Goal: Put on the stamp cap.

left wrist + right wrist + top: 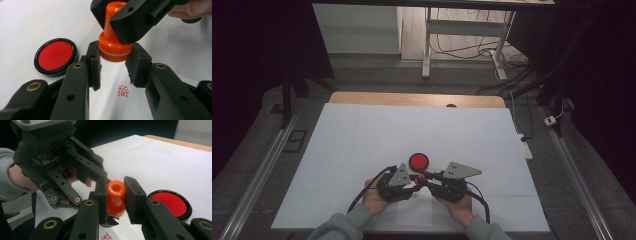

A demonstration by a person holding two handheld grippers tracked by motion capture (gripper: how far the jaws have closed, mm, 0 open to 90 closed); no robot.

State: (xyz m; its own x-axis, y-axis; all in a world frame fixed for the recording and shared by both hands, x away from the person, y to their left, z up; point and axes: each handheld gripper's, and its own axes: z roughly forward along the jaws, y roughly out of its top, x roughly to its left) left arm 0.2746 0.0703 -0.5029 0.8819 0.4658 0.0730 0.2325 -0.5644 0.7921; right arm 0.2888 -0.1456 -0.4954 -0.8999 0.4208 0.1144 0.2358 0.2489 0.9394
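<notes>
Here the risk is a smeared or doubled mark, if the stamp (113, 42) twists between two grips above the fresh print (123, 90). The left tongs (115, 65) clench its base beside the ink pad (55, 56); the right tongs (115, 198) clench its handle, just off the table (362, 135).

Ink pad (418, 161) just beyond claws; sheet (362, 145) elsewhere open.
</notes>
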